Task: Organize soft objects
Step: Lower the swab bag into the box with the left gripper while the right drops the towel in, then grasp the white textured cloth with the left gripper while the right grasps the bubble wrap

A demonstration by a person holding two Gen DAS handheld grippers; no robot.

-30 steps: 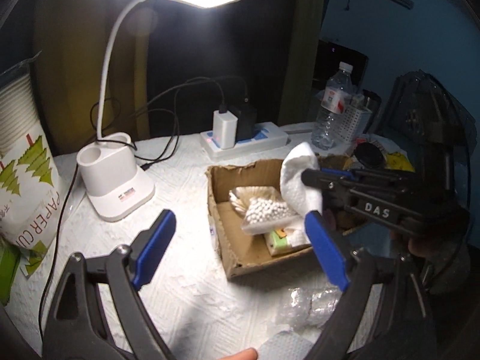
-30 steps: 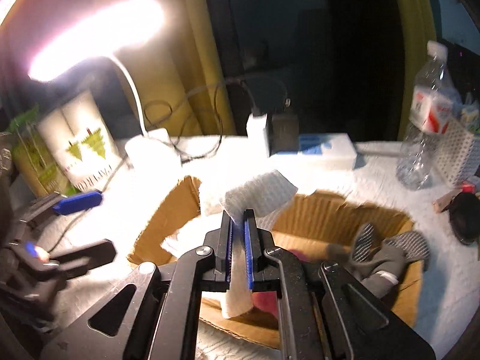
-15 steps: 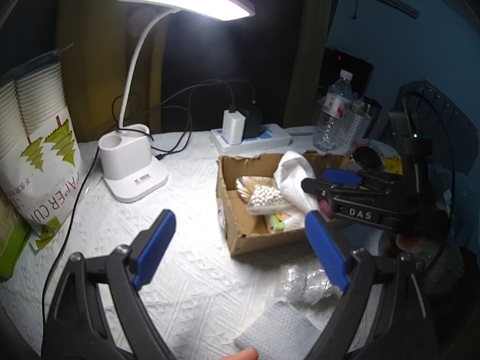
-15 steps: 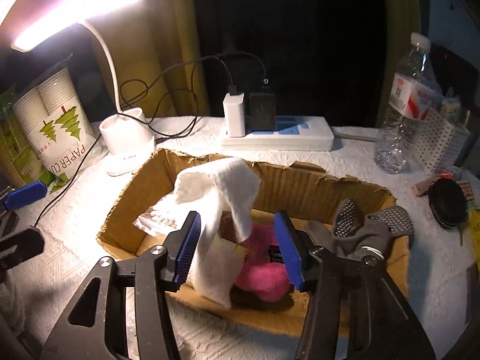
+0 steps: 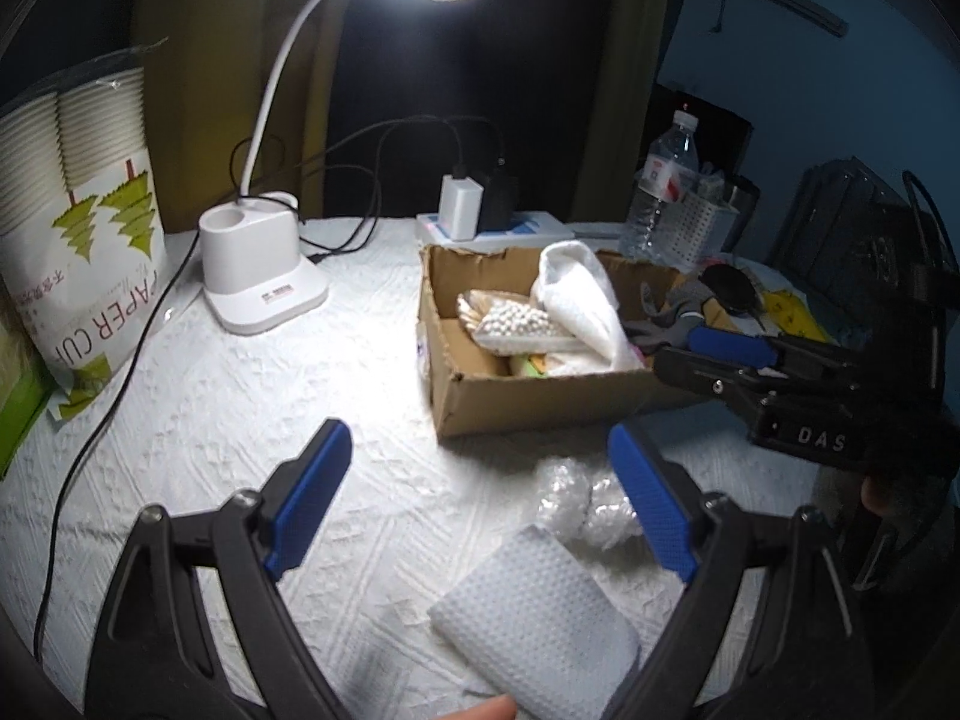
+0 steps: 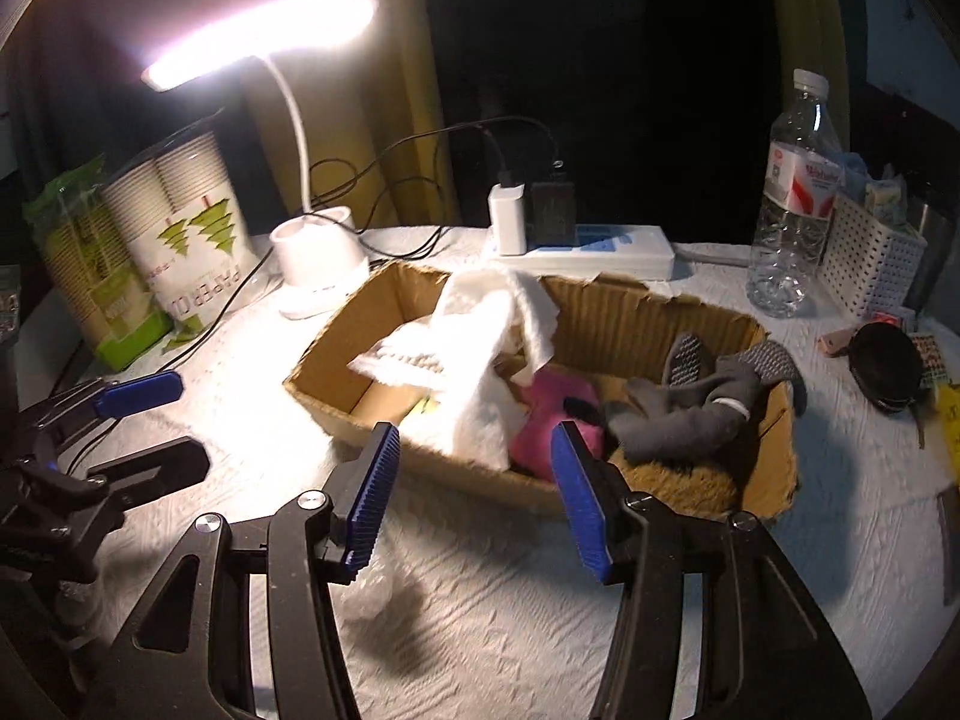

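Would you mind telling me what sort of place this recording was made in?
Probably a desk or side table in a home room, used at night: a lit desk lamp, a power strip with chargers, and a sleeve of paper cups on a white cloth.

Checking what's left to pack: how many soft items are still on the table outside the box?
2: a folded white cloth at the near edge, and crumpled bubble wrap just behind it, before the cardboard box. More may lie out of view.

A torn corrugated cardboard box (image 6: 600,324) holds a fluffy white cloth (image 6: 480,360) and a fuzzy pink toy (image 6: 540,420). The tablecloth (image 5: 240,396) looks embossed, matt white.
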